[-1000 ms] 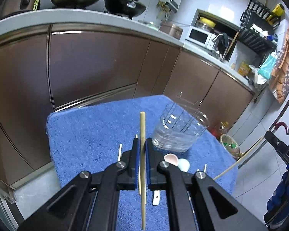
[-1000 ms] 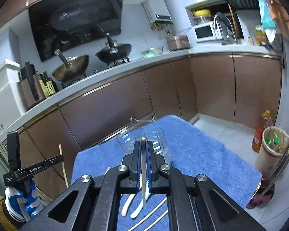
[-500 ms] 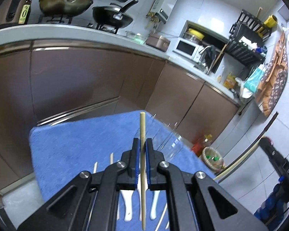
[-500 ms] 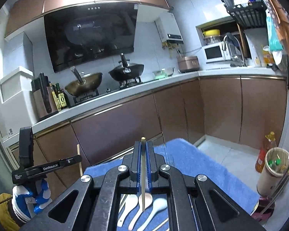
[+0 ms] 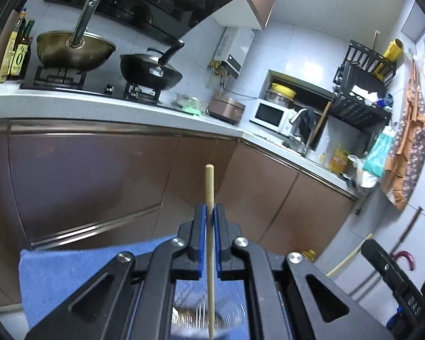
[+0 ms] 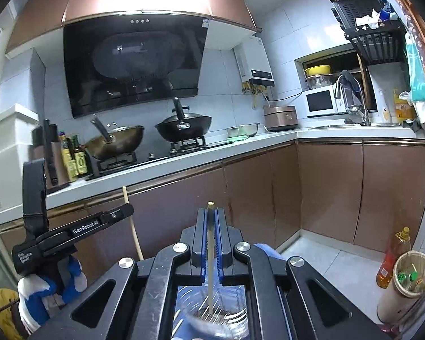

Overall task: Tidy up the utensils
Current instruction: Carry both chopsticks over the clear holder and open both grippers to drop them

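My left gripper (image 5: 209, 212) is shut on a wooden chopstick (image 5: 210, 252) held upright, its lower end over the clear holder (image 5: 235, 318) on the blue towel (image 5: 70, 277). My right gripper (image 6: 209, 216) is shut on a pale chopstick (image 6: 210, 255), upright, its lower end in or just above the same clear holder (image 6: 212, 311). The left gripper (image 6: 70, 231) with its chopstick also shows in the right wrist view, at the left. The right gripper's body (image 5: 396, 291) shows at the lower right of the left wrist view.
Brown cabinets (image 5: 99, 175) and a white counter (image 6: 240, 147) with two pans stand behind the towel. A bin (image 6: 405, 286) and an oil bottle (image 6: 393, 257) stand on the floor at the right.
Both grippers have tilted upward and risen, each still holding its chopstick. The spoons and loose chopsticks on the towel have dropped out of view; the clear holder now sits below both grippers.
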